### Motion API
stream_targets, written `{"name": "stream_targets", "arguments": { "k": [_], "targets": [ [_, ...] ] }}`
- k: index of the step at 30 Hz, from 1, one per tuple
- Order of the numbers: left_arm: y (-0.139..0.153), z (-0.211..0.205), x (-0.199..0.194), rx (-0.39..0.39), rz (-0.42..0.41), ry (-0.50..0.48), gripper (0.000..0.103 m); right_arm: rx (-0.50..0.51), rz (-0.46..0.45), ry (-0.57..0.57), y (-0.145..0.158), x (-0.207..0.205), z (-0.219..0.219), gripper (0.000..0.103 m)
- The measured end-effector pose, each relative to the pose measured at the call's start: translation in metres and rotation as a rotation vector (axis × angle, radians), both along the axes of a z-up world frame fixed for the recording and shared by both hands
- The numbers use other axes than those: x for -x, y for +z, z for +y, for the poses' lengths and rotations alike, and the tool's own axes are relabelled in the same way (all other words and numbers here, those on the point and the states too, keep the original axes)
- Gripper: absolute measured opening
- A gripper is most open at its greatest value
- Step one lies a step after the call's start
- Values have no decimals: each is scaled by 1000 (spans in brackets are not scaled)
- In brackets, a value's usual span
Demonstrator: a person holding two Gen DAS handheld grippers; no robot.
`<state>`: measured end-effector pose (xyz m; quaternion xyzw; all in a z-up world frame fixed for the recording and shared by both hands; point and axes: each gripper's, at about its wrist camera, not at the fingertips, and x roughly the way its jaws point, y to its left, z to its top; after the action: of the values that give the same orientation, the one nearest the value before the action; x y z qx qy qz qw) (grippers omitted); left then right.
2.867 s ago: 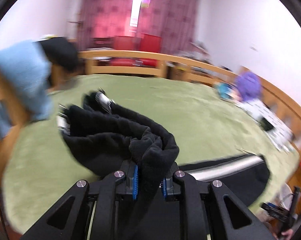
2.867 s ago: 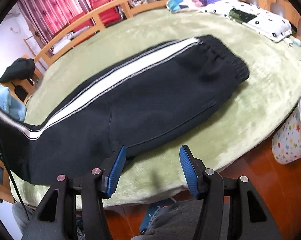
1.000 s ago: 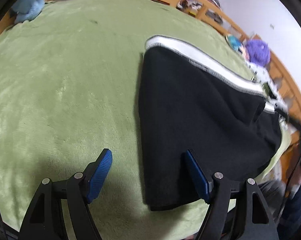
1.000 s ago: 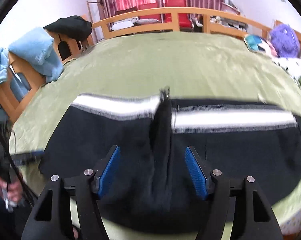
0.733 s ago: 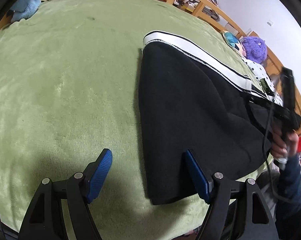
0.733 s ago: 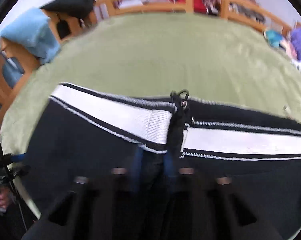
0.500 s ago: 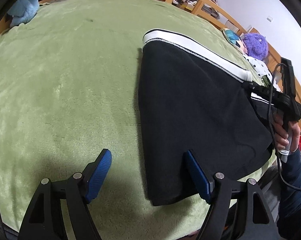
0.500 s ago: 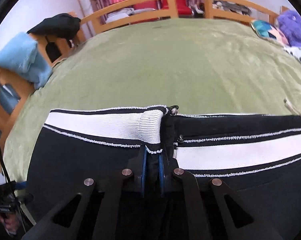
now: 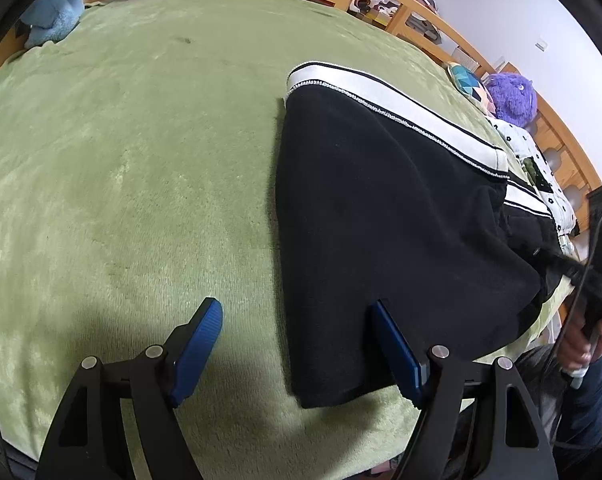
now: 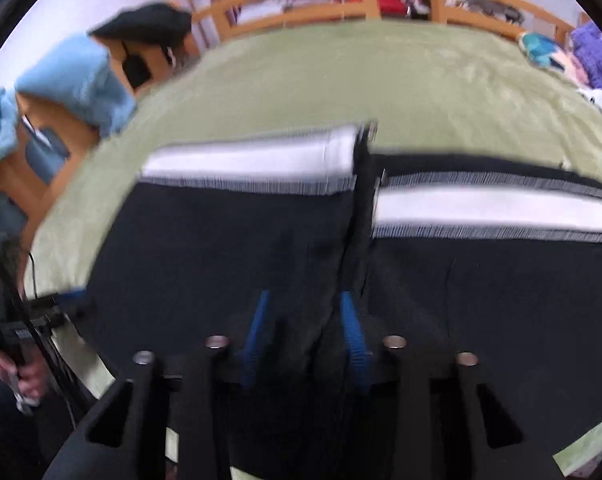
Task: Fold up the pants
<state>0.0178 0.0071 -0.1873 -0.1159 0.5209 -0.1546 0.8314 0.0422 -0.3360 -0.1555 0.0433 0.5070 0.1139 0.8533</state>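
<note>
While both hand-held grippers gape, the right (image 10: 305, 332) opening, black white-striped pants (image 9: 381, 208) lie folded.

Open bed to my left, pants and clutter to my right.

From the left wrist view, the green bed (image 9: 133, 168) lies bare from 9 to 12 o'clock, so I can sweep freely there; the folded pants (image 9: 381, 208) fill 1 to 4 o'clock. A wooden rail (image 9: 417, 4) bounds the far edge, with a purple plush toy (image 9: 511, 96) and a spotted pillow (image 9: 541, 168) at 2 o'clock. The right gripper (image 10: 305, 320) has its fingers opening with pants cloth between them, bare bed at 12 o'clock beyond.
</note>
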Motion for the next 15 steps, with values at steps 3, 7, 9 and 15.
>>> {"name": "stream_targets", "arguments": {
  "k": [3,7,9,15],
  "targets": [
    [3,1,4,4,9,7,76,109,20,36,-12,2,10,22],
    [4,1,9,1,11,9,76,94,33,12,-10,5,10,24],
    [5,1,10,-4,13,8,76,91,43,15,-9,5,10,23],
    [6,2,13,-1,11,9,76,-26,-52,-24,13,26,-9,9]
  ]
}}
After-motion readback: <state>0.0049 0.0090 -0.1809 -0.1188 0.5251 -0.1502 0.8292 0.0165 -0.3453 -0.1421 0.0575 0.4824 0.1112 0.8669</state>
